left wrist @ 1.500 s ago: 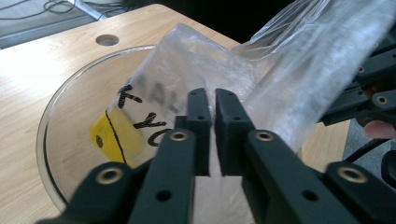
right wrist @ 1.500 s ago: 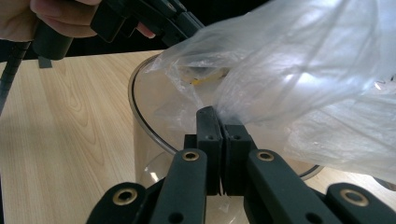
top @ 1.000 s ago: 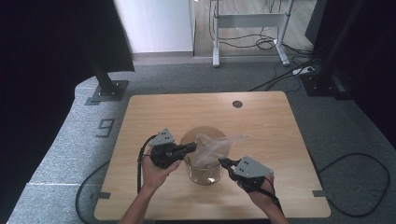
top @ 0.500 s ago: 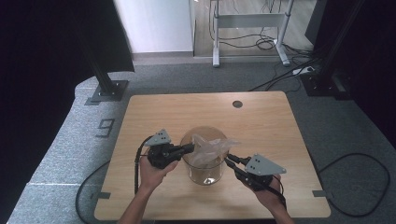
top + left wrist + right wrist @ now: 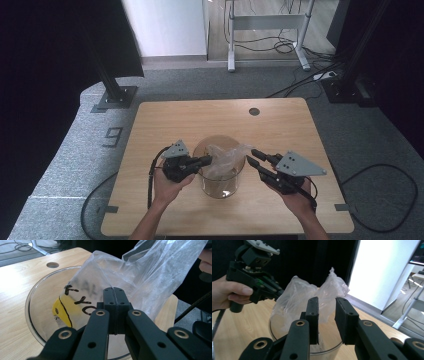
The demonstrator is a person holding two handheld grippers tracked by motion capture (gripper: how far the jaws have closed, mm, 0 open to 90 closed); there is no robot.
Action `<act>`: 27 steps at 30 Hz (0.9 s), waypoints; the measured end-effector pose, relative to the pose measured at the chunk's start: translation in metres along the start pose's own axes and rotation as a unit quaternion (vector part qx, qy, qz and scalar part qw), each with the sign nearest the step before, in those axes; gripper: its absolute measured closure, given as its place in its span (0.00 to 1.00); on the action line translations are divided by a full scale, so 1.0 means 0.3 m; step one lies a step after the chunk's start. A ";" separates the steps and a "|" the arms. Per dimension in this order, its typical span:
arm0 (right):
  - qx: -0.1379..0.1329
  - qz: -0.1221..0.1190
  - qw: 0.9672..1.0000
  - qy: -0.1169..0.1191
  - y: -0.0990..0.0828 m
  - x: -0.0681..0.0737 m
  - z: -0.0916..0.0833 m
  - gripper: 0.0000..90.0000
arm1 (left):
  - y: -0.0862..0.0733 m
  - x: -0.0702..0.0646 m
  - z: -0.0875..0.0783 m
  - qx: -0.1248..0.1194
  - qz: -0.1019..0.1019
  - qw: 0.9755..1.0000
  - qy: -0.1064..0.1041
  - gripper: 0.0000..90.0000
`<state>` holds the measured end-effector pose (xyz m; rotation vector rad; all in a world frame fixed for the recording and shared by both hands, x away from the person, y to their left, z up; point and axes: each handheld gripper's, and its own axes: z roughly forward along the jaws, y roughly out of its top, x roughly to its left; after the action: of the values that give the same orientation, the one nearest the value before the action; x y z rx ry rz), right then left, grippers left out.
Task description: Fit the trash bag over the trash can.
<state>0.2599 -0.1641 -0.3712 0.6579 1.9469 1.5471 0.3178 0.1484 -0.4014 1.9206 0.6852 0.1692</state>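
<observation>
A clear glass bowl [image 5: 222,189] stands on the wooden table [image 5: 165,120] near its front middle. A crumpled clear plastic bag [image 5: 226,157] rises out of it; a yellow patch with black letters [image 5: 60,312] shows through the film. My left gripper [image 5: 209,160] comes in from the left, shut on the bag's edge [image 5: 150,272] above the bowl's rim [image 5: 32,290]. My right gripper [image 5: 251,156] hovers just right of the bowl, its jaws having just been opening, nothing between them. In the right gripper view the bag [image 5: 297,295] stands beyond the parted jaws [image 5: 326,307].
A round cable hole [image 5: 254,111] sits at the table's back right. Black stands [image 5: 117,95] and a white desk frame [image 5: 265,22] are on the carpet behind. Cables trail off both front sides of the table.
My right gripper has risen and drawn back to the right from the bowl's side, and its jaws have parted. The left gripper and the bag have hardly moved.
</observation>
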 end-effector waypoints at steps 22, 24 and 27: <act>0.024 0.032 0.999 0.012 -0.041 0.089 0.017 0.59 | 0.009 0.016 -0.020 -0.023 -0.020 0.999 0.010 1.00; 0.023 0.039 0.999 0.002 -0.041 0.072 0.019 0.61 | 0.008 0.015 -0.019 -0.022 -0.020 1.000 0.009 1.00; 0.022 0.056 0.998 -0.006 -0.041 0.030 0.042 0.62 | 0.007 0.013 -0.017 -0.021 -0.018 1.000 0.008 1.00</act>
<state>0.2618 -0.1519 -0.3864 0.8049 1.9708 1.5656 0.3197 0.1539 -0.3979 1.8679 0.7207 0.1744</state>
